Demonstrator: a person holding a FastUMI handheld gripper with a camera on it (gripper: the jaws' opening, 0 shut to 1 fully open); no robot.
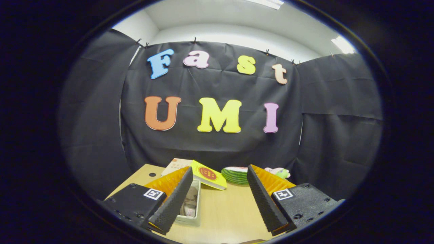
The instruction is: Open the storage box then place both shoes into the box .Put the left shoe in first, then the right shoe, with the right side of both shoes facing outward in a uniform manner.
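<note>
Your gripper (218,198) is hanging with fingers spread wide over bare table (227,213). Box (191,203) is sitting against your left finger (173,200), half hidden behind it; contents are looking unclear.

Gripper (220,196) has two fingers (173,203), each w/ a black pad on the inner side, ribbed in fine rows, wedge-shaped and narrower toward the tip. Behind each pad is an orange backing, also ribbed. At the base of each finger sits a black block w/ rounded corners and small dark screws in recessed holes. On top of each block is a white square marker (154,194) w/ a black pattern. Jaws stand wide apart.
</note>
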